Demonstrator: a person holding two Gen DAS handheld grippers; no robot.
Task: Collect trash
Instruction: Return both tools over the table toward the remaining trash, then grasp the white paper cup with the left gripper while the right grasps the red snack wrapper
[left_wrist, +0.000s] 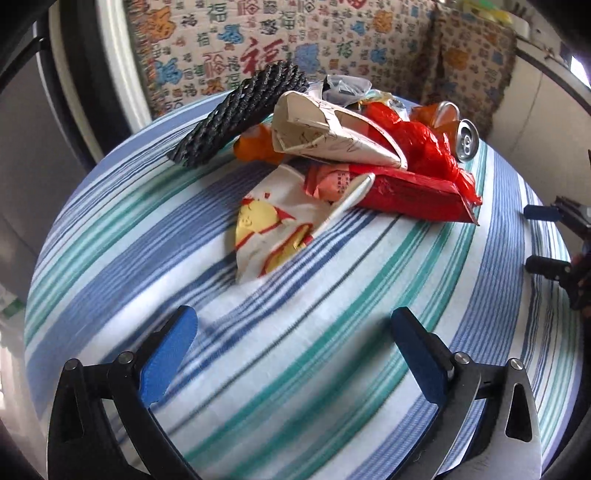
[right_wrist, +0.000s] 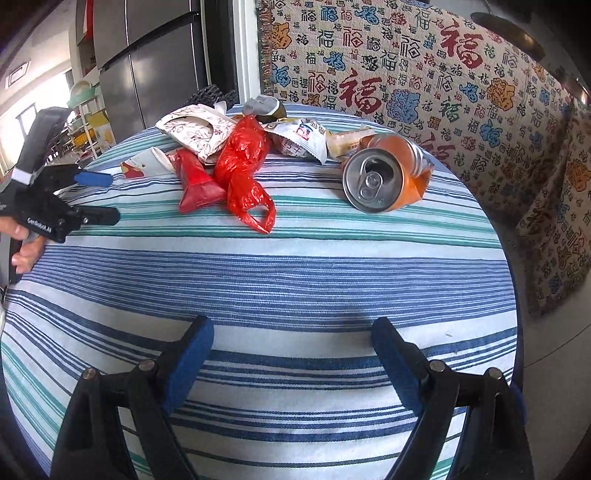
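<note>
striped tablecloth (right_wrist: 280, 266), trash pile (left_wrist: 354, 155), patterned sofa throw (right_wrist: 424, 74) behind

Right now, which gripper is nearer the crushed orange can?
Right, most likely. The right gripper hangs open over bare striped cloth, the crushed orange can lying just ahead of it. The left gripper, also open, faces the trash pile's other side, with the can behind the red bag.

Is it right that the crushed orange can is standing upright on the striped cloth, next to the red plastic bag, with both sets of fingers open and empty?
Not quite. The crushed orange can is lying on its side, its opened top facing the right wrist camera, not standing upright. The rest holds: it rests on the striped cloth near the red plastic bag, and the left gripper and right gripper are both open and empty.
</note>
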